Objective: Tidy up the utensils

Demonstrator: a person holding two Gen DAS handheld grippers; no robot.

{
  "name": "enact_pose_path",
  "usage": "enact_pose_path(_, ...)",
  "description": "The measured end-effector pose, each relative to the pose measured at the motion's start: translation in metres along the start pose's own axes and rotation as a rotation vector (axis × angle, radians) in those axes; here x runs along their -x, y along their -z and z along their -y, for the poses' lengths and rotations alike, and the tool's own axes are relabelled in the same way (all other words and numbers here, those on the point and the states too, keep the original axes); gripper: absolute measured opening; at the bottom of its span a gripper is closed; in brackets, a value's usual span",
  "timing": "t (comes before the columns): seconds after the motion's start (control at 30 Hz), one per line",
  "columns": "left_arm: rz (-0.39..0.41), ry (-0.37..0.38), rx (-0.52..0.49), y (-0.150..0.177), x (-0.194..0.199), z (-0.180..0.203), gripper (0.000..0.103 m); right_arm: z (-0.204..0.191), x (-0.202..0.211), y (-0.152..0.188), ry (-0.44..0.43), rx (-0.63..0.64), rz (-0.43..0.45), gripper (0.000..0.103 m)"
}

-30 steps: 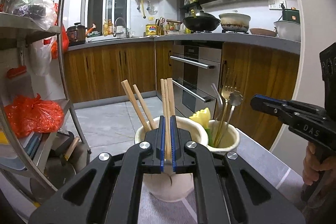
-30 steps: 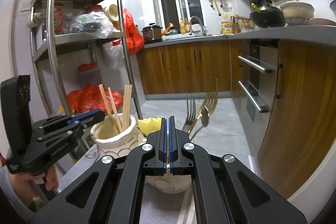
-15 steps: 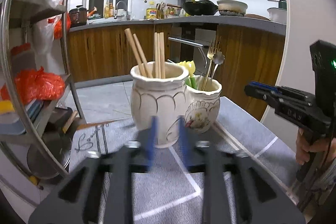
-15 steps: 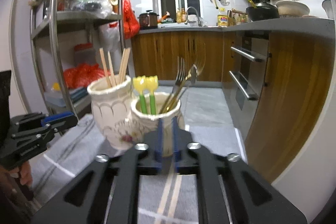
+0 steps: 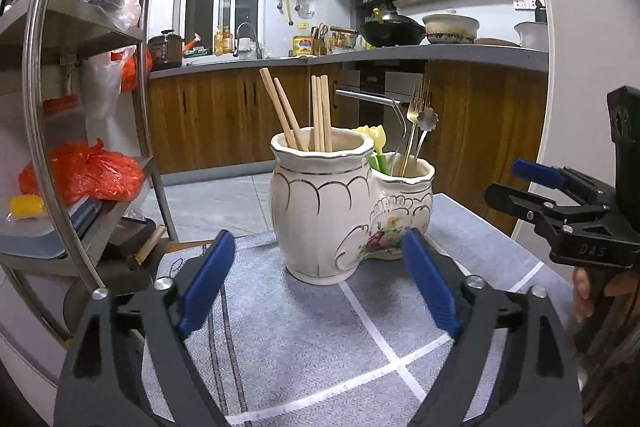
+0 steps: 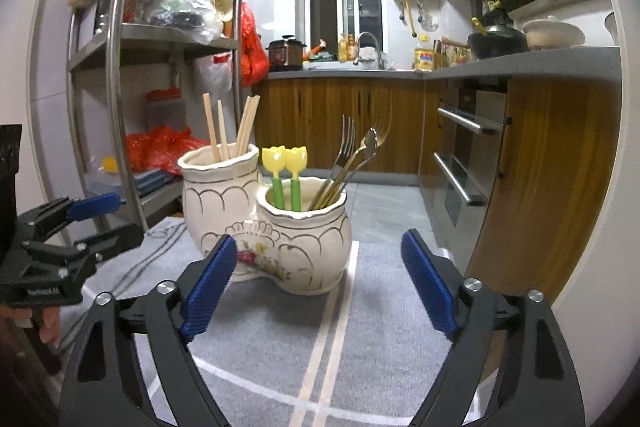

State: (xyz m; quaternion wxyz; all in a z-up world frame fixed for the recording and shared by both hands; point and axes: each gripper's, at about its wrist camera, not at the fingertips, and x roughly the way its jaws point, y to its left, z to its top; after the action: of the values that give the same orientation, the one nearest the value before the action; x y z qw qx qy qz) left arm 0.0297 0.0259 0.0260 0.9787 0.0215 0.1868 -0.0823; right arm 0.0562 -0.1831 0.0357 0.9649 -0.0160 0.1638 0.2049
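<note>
A cream double ceramic holder stands on the grey cloth. Its tall pot (image 5: 322, 203) (image 6: 218, 195) holds several wooden chopsticks (image 5: 320, 113) (image 6: 246, 125). Its low pot (image 5: 404, 203) (image 6: 304, 231) holds metal forks and a spoon (image 5: 416, 123) (image 6: 352, 155) and two yellow-topped green utensils (image 6: 285, 175) (image 5: 376, 143). My left gripper (image 5: 318, 287) is open and empty, in front of the holder. My right gripper (image 6: 320, 287) is open and empty, also short of it. Each gripper shows in the other's view: the right one (image 5: 560, 203), the left one (image 6: 76, 227).
The grey cloth (image 5: 300, 339) with white lines covers the table. A metal shelf rack (image 5: 80, 107) with red bags stands to the left. Wooden cabinets and an oven (image 6: 472, 155) stand beyond the table's far edge.
Both grippers have opened and pulled back and down from above the pots. The left one let go of the chopsticks, which now stand in the tall pot.
</note>
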Motion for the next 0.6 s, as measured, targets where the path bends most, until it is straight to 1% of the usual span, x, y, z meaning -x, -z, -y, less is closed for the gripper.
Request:
enact_pose_path(0.2, 0.012, -0.007, -0.005, 0.0024, 0.0011, 0.002, 0.096, -0.0011, -0.0052, 0.0031, 0.001, 0.004, -0.016, 0.093)
enact_pose_path(0.37, 0.02, -0.01, 0.003, 0.0023, 0.002, 0.0004, 0.097, 0.0001, -0.009, 0.0067, -0.002, -0.004, -0.036, 0.094)
enact_pose_path(0.6, 0.021, -0.01, 0.019, 0.0024, 0.0023, -0.0033, 0.097, 0.0024, -0.0082, 0.0069, -0.003, -0.015, -0.033, 0.094)
